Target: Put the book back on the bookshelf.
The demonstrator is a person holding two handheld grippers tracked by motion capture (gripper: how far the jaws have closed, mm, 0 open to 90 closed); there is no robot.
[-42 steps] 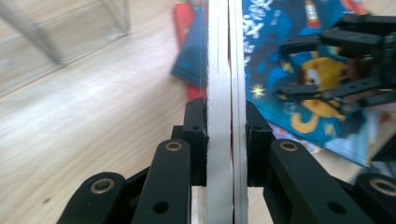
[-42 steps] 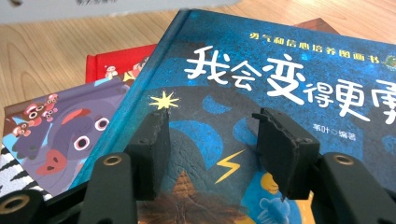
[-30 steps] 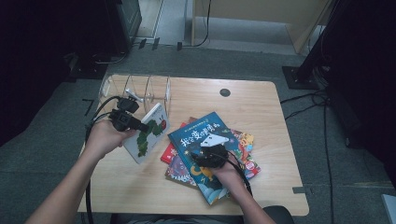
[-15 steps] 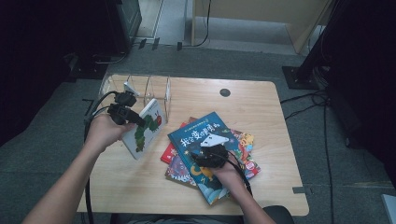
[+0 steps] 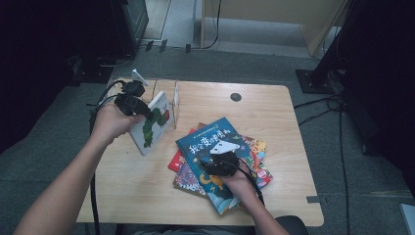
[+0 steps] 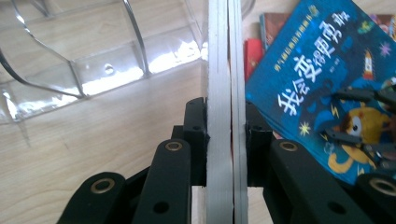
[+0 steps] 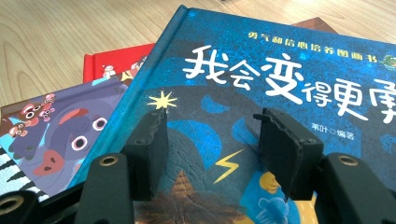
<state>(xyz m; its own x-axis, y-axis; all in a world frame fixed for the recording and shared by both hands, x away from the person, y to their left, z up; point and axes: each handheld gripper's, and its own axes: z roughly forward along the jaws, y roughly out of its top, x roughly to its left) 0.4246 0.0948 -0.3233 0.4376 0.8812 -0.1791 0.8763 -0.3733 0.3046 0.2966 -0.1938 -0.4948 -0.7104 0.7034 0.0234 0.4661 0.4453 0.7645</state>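
My left gripper (image 5: 138,110) is shut on a thin white picture book (image 5: 154,123) with a green caterpillar on its cover. The book is held on edge and tilted, just in front of a clear plastic book rack (image 5: 165,93). In the left gripper view the book's pale edge (image 6: 224,93) runs straight up between the pads of my left gripper (image 6: 226,135). My right gripper (image 5: 220,164) rests open on a blue book (image 5: 215,142) on top of a pile. In the right gripper view my right gripper (image 7: 210,144) has both jaws apart over the blue cover (image 7: 289,70).
Under the blue book lie a red book (image 7: 112,63) and a purple animal book (image 7: 60,130), fanned out at the table's middle. The rack's clear dividers (image 6: 93,60) stand at the far left. A round cable hole (image 5: 236,97) sits near the far edge. Cables trail off the left side.
My left hand has lifted the white book and carried it away from me toward the rack. The right hand and the blue book have not moved.
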